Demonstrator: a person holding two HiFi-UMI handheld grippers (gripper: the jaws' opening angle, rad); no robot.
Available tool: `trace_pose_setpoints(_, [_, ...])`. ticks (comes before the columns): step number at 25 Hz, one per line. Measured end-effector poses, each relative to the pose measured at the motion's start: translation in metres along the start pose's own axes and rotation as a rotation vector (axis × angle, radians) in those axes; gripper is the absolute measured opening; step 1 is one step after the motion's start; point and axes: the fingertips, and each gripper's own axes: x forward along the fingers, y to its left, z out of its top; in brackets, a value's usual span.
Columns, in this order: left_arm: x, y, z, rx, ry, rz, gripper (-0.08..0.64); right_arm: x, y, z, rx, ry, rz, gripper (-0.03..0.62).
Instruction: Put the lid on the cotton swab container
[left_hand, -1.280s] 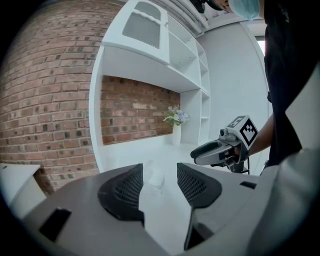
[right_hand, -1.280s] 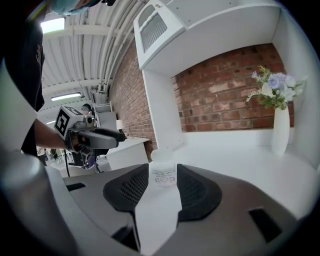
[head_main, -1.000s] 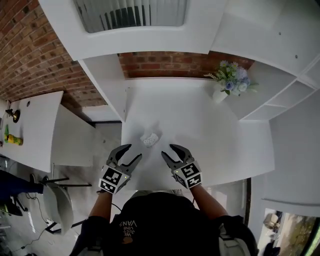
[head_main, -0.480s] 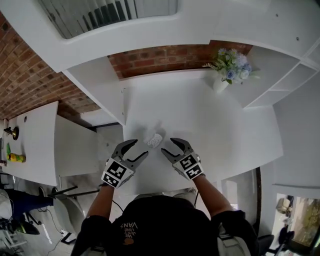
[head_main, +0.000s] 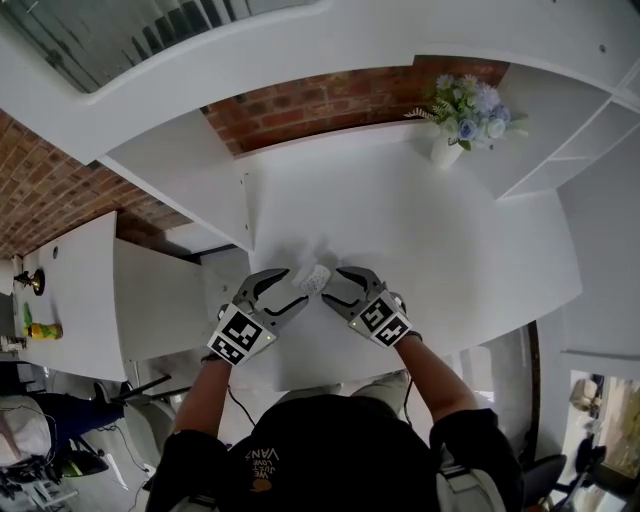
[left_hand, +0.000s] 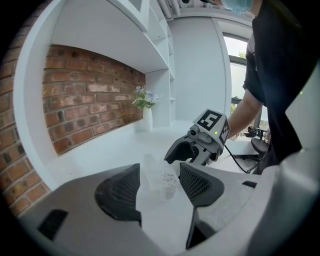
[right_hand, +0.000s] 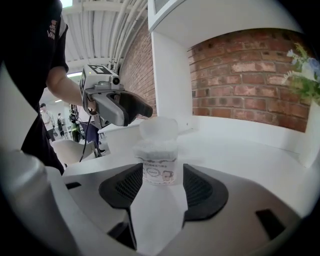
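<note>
— What is everything resting on?

— A flat, white, rectangular table top (head_main: 430, 240).

— What stands on it?

— Close to the near edge there is a small, round, clear plastic cotton swab container (head_main: 314, 279). It is upright, has a printed label on its side and is packed with white swabs. Its round translucent lid (right_hand: 159, 127) is tipped up from the rim, not down over the opening.

— Anything further back?

— A slim white vase (head_main: 445, 152) holding blue and white flowers (head_main: 468, 105) stands at the far right corner, well apart from the container.
</note>
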Motion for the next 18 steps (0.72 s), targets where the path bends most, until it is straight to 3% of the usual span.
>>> trace_pose_setpoints(9, [0.011,-0.01,-0.005,0.064,0.052,-0.058,0.232,0.007,0.004,-0.001,-0.018,-0.005,0.026,0.227])
trace_pose_setpoints(18, [0.017,-0.017,-0.007,0.076,0.069,-0.08,0.232,0.006,0.003,0.0,0.01,-0.018,0.019,0.216])
